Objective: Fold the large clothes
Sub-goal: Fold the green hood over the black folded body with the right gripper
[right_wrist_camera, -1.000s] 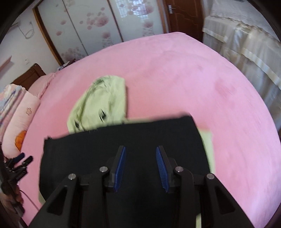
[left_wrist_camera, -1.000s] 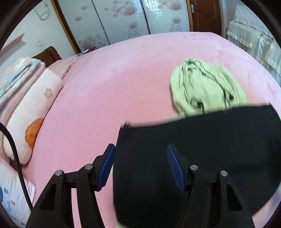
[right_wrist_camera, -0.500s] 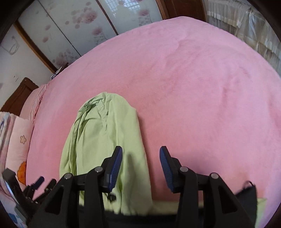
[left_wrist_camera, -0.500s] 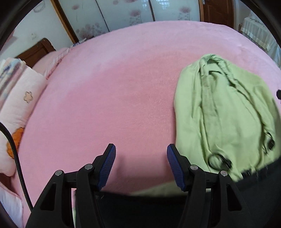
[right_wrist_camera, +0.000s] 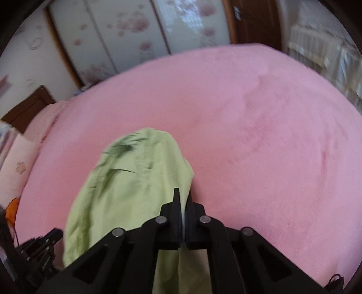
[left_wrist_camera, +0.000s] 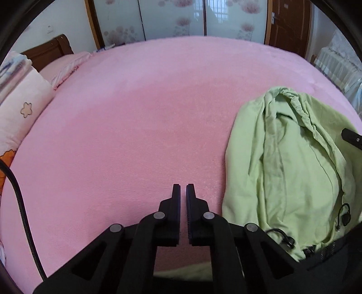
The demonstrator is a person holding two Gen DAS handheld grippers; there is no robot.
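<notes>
Pink bedspread [left_wrist_camera: 140,126]: filled nearly the whole left wrist view, smooth, nothing on it from 9 to 1 o'clock.
Green hooded garment [left_wrist_camera: 291,171]: lay crumpled at about 3 o'clock in the left view, hood end toward the wardrobe doors [left_wrist_camera: 174,18], black drawcord loops down at 5 o'clock. In the right wrist view it sat at 7 to 8 o'clock, running under the right tool.
Pillow [left_wrist_camera: 20,113]: at 9 o'clock in the left view, flower print, well apart from the garment.
Black fabric: a second ago a dark panel covered the lower half of both views; half a second ago it was a sliver at the bottom, and by this moment only a dark patch showed at 5 o'clock in the left view.
Left gripper [left_wrist_camera: 183,188]: jaws had been spread wide in both earlier frames, now nearly together with a thin slit between them and nothing visible in it, over bare pink.
Right gripper [right_wrist_camera: 183,197]: same story, wide before, now closed down narrow. A pale green strip showed between the jaws lower down, so I'd guess it pinched the garment's edge, but the frame was blurry.
What it means: looked like the fold step had moved to grabbing the green piece, right side first.
Left's next job: my guess, find a matching edge.
</notes>
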